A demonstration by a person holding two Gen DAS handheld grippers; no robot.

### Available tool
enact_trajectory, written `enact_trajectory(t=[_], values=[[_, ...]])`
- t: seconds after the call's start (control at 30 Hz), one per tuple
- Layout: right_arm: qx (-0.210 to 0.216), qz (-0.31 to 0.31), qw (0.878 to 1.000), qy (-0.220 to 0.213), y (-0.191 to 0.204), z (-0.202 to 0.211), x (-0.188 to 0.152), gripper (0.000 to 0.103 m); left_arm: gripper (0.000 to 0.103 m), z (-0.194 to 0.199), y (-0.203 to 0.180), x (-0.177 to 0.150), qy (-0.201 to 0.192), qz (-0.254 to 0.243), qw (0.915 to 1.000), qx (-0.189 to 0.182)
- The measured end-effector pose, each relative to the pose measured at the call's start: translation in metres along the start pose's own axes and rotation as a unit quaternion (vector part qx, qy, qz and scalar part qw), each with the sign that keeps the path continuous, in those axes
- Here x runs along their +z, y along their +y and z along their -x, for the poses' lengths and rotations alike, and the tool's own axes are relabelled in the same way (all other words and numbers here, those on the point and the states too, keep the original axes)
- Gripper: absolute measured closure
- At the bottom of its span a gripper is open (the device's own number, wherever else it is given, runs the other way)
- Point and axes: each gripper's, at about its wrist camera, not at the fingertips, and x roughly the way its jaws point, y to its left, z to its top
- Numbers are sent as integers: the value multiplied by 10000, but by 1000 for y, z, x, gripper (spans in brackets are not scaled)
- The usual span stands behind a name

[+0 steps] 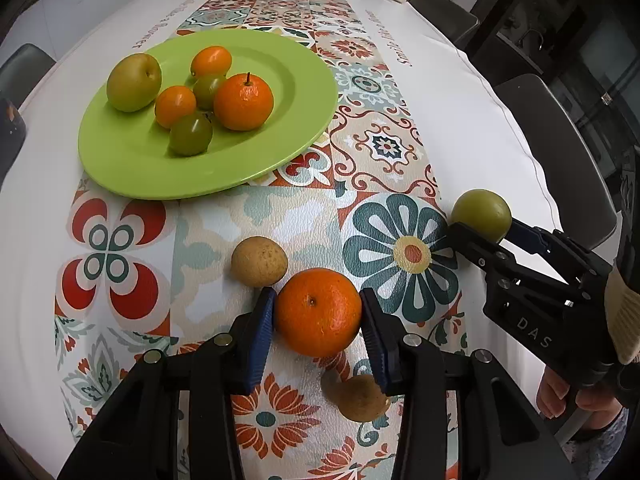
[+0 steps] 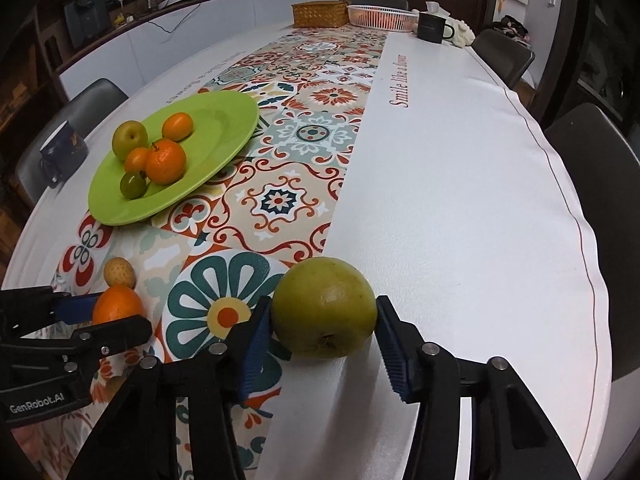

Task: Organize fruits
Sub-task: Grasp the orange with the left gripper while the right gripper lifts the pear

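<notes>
Left gripper (image 1: 318, 312) pinches orange (image 1: 318, 312) — right gripper (image 2: 324, 320) pinches green fruit (image 2: 325, 307).

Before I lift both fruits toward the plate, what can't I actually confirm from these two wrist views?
- Brown fruit, left wrist view: right edge hidden behind a blue finger; absent from the right wrist view.
- Orange, right wrist view: lower part hidden by the left gripper.
- Pink basket: contents too small and far to identify.
- Green plate: one small green fruit is mostly hidden behind the oranges.
</notes>
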Motion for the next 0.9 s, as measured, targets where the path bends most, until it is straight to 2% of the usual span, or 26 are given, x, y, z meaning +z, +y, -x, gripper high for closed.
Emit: enact_trajectory(t=[0.27, 0.6, 0.9], values=[[-61, -15, 10000, -78, 2, 5, -3, 52, 62, 1, -1, 0, -94, -138, 9998, 119], [-69, -10, 9994, -348, 12, 30, -5, 53, 63, 14, -4, -6, -272, -342, 9990, -15], [8, -22, 9986, -521, 25, 56, -10, 53, 63, 42, -5, -14, -588, -542, 9967, -126]])
